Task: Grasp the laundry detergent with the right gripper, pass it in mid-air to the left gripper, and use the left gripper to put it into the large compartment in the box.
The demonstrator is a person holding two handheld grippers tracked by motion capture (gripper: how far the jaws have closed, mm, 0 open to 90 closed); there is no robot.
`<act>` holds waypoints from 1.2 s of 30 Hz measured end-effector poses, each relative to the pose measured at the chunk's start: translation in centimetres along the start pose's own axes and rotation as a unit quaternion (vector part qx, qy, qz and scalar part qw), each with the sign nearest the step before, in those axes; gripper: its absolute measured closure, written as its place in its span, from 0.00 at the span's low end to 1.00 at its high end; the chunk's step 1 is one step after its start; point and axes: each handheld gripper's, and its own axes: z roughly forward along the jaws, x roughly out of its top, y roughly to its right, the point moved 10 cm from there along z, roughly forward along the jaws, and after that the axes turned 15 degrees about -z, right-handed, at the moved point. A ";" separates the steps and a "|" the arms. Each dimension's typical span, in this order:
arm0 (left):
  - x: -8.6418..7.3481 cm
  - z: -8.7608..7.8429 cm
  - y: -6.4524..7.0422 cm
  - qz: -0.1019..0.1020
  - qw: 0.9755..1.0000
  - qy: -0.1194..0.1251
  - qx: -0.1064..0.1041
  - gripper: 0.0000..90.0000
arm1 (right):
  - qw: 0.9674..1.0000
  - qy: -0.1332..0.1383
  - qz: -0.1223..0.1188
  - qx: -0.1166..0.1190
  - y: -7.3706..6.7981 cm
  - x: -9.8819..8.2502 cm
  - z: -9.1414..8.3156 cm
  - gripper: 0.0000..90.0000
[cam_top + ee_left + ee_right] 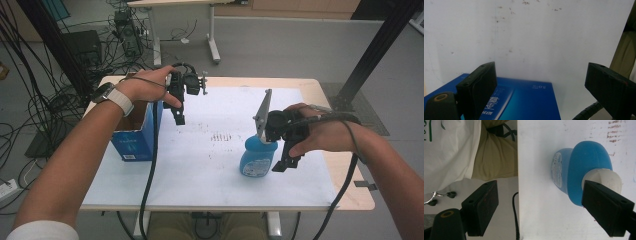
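The person's forearms are reaching in from the near edge, each hand holding a gripper. The right gripper (286, 164) is hovering just beside a blue bottle (257, 156) with a white cap (604, 178), its jaws standing wide with nothing between them; one jaw is sitting close by the cap. The left gripper (179, 119) is hanging over the edge of an open blue box (134, 141), jaws also spread and empty. The bottle is standing upright on the white tabletop (200, 165), which is showing brown specks and smudges. Behind it, cables (45, 100) are lying across the grey floor (300, 45).
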 end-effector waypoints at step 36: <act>-0.1 -0.1 0.0 -0.007 1.000 0.001 0.001 0.12 | 1.000 0.000 -0.004 -0.003 -0.1 0.0 -1.0 0.16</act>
